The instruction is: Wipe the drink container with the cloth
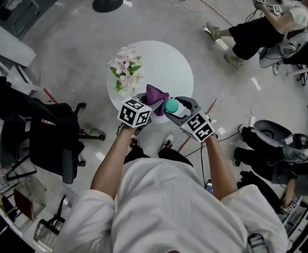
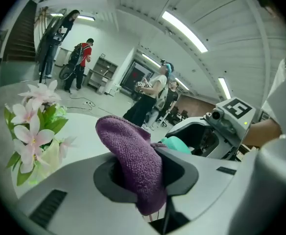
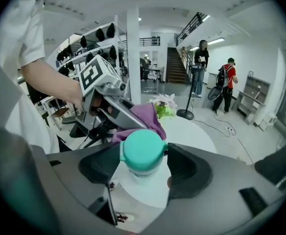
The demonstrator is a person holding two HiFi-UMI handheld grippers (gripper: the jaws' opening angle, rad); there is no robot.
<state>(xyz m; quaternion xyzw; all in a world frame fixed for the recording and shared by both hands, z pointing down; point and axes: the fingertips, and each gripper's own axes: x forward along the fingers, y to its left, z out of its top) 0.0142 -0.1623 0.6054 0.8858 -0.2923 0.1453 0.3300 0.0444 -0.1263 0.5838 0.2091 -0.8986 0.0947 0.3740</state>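
Over round white table (image 1: 171,62), clamping purple cloth (image 2: 131,151) in jaws of left gripper (image 2: 145,173) and gripping teal-capped drink container (image 3: 143,151) between jaws of right gripper (image 3: 144,168).

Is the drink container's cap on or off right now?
On: the teal cap sits flat atop the drink container, which the right gripper holds.
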